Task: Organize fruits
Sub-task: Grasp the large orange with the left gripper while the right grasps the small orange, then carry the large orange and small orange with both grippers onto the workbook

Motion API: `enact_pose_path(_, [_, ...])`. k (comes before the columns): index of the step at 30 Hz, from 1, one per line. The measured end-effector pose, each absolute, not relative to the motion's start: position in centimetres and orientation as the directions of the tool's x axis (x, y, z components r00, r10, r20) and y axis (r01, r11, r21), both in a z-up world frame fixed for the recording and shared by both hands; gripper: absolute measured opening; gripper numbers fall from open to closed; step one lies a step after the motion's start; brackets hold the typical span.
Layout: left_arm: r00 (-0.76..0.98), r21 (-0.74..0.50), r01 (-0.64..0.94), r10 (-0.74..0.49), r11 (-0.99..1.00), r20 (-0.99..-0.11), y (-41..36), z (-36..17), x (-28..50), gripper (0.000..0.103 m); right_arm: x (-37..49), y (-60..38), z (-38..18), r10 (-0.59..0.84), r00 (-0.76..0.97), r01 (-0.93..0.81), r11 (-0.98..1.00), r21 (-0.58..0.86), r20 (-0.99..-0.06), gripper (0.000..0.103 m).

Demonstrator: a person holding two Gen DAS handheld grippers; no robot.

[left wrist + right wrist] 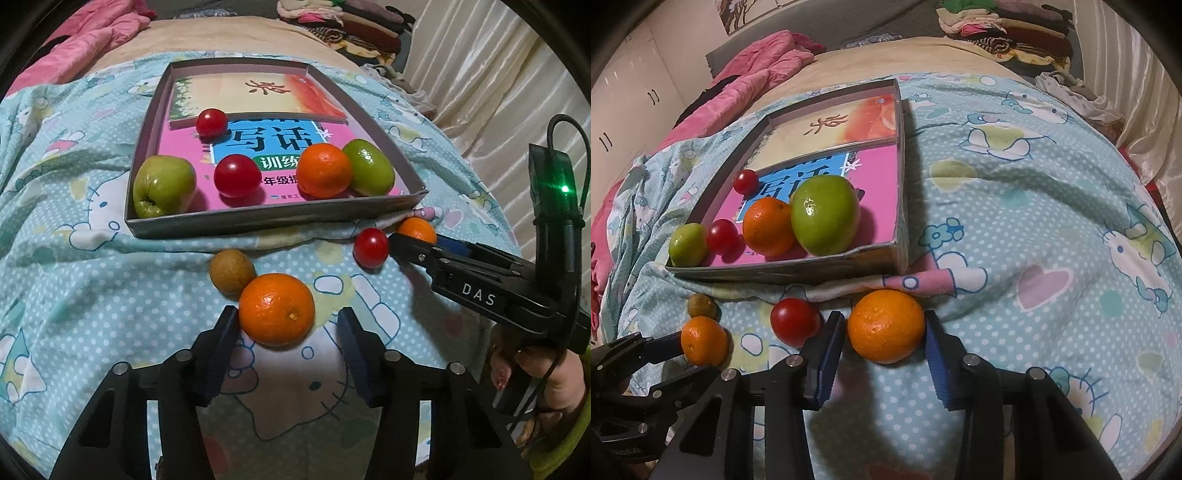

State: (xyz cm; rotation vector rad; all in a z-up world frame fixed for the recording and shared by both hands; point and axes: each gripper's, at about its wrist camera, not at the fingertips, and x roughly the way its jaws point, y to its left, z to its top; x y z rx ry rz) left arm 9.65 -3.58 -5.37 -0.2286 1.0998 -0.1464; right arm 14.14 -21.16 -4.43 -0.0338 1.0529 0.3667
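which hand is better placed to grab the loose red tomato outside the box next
Right. The right gripper has a finger right beside the red tomato, though its jaws straddle an orange. The left gripper is farther off, around the other orange.

A pale blue cartoon-cat bedsheet [1052,206] with white dots covers the bed. Beyond it lies a beige blanket [871,59], with a crumpled pink quilt [753,70] on its left. Folded clothes [1008,26] are stacked at the far end. Cream curtains [491,66] hang at the right, and white cupboard doors [631,85] stand at the left.
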Motion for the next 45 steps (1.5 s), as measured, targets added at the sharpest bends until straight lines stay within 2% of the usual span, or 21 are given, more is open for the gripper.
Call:
enact_pose_path(14, [0.445, -0.204, 0.003, -0.184, 0.979, -0.877, -4.3, -6.4, 10.7, 0.043, 14.5, -20.7, -4.5, 0.276, 0.447, -0.327, 0.936, 0.132, -0.851, 0.043])
enact_pose_path(18, [0.447, -0.206, 0.003, -0.185, 0.979, -0.875, -4.2, -6.3, 10.7, 0.043, 14.5, -20.8, -4.5, 0.282, 0.446, -0.327, 0.935, 0.138, -0.85, 0.043])
enact_pose_path(20, [0.446, -0.217, 0.002, -0.195, 0.976, -0.874, -4.0, -6.3, 10.7, 0.042, 14.5, -20.9, -4.5, 0.283, 0.447, -0.322, 0.936, 0.142, -0.848, 0.039])
enact_pose_path(30, [0.457, -0.259, 0.029, -0.243, 0.965, -0.855, -4.1, -5.3, 9.8, 0.042, 14.1, -21.5, -3.9, 0.338, 0.444, -0.325, 0.924, 0.202, -0.83, 0.038])
enact_pose_path(36, [0.501, -0.256, 0.073, -0.258, 0.964, -0.826, -4.6, -3.6, 9.1, 0.042, 13.0, -22.3, -2.0, 0.425, 0.48, -0.346, 0.896, 0.279, -0.767, 0.038])
enact_pose_path(45, [0.55, -0.254, 0.073, -0.252, 0.964, -0.796, -3.9, -1.8, 8.6, 0.042, 11.9, -21.2, 0.2, 0.497, 0.531, -0.437, 0.855, 0.28, -0.686, 0.038])
